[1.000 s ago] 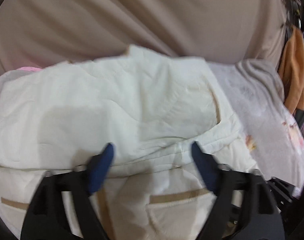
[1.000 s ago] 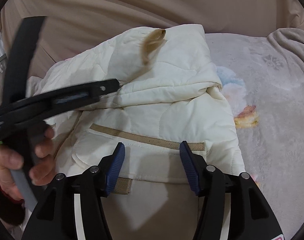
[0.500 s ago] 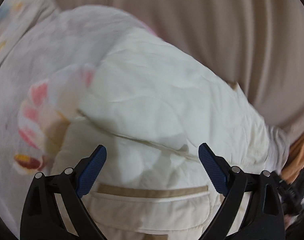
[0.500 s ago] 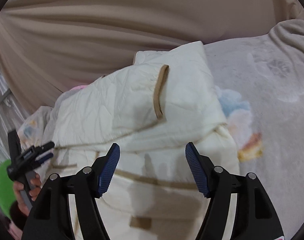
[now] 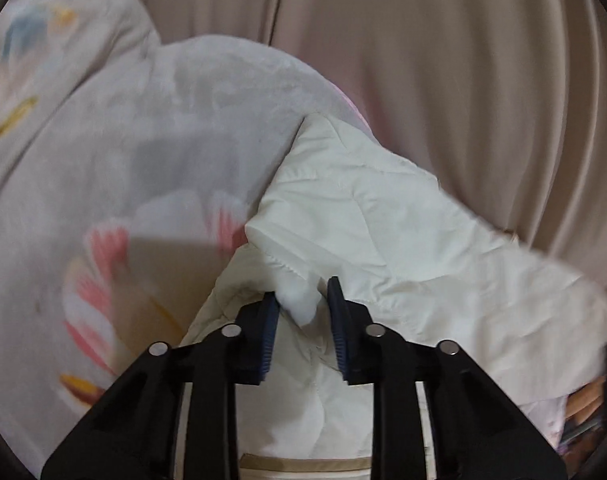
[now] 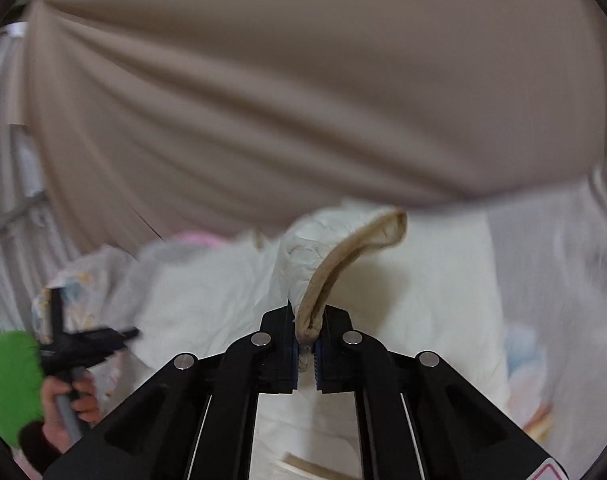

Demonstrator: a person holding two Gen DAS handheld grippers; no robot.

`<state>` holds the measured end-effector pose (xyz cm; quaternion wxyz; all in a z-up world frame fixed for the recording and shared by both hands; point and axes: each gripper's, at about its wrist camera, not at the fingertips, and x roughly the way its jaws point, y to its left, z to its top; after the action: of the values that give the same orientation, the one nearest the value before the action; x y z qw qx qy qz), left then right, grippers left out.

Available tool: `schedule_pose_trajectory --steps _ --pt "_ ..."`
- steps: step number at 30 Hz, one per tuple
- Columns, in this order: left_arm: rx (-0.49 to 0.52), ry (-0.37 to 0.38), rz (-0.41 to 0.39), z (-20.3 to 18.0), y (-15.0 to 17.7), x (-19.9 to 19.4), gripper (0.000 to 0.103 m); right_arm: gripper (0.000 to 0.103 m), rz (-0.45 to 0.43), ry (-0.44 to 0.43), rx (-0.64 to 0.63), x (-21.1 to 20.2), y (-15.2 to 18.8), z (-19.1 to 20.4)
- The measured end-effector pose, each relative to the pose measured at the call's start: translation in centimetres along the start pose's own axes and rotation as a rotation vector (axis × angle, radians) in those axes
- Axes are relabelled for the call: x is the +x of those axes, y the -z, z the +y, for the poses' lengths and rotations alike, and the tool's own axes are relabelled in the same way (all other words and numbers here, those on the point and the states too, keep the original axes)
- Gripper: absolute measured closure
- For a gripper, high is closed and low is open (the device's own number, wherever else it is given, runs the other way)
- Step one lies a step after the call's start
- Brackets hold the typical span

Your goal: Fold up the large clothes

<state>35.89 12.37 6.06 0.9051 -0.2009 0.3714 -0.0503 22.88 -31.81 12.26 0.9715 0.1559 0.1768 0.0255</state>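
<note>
Cream jacket [image 5: 383, 216] pinched by left gripper [image 5: 302, 305] and right gripper [image 6: 305, 344].

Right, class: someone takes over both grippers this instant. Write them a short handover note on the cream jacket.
Left gripper: fingers nearly closed around a bunched fold of the cream quilted jacket, at its edge beside the flowered blanket.
Right gripper: shut on the jacket's tan-trimmed cuff, which stands up from the fingers.
Done: both sides look gripped, and the jacket lies on the blanket before the beige curtain.
Left: carry the held parts across the body, release, smooth and finish folding.
</note>
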Motion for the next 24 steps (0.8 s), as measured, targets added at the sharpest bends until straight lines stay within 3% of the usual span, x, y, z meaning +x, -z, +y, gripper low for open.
schedule_pose_trajectory --steps 1,2,5,6,11,16,19,24 --pt "0.021 -0.008 -0.005 -0.3 0.4 0.3 0.082 0.098 -0.005 0.020 0.001 0.0 0.1 -0.5" --pt "0.041 -0.017 -0.002 -0.6 0.9 0.7 0.082 0.098 0.050 0.075 0.012 1.3 0.9 -1.7" --pt "0.092 -0.057 0.014 -0.8 2.7 2.7 0.080 0.098 0.342 0.232 0.076 8.0 5.7 -6.8" --pt "0.108 -0.054 0.000 -0.9 3.3 3.0 0.079 0.099 0.390 0.218 0.113 9.3 7.5 -8.2" --pt "0.145 -0.079 -0.049 -1.3 4.1 2.6 0.078 0.095 0.367 0.178 0.190 8.3 7.4 -9.5" --pt "0.152 -0.096 -0.065 -1.5 4.5 2.3 0.076 0.086 0.220 0.285 0.204 4.2 5.6 -8.4" --pt "0.170 -0.122 -0.072 -2.3 4.6 2.3 0.075 0.088 0.179 0.226 0.129 4.0 3.3 -5.4" --pt "0.168 -0.133 -0.071 -2.2 4.6 2.5 0.072 0.088 0.271 0.201 -0.080 9.4 2.3 -0.4"
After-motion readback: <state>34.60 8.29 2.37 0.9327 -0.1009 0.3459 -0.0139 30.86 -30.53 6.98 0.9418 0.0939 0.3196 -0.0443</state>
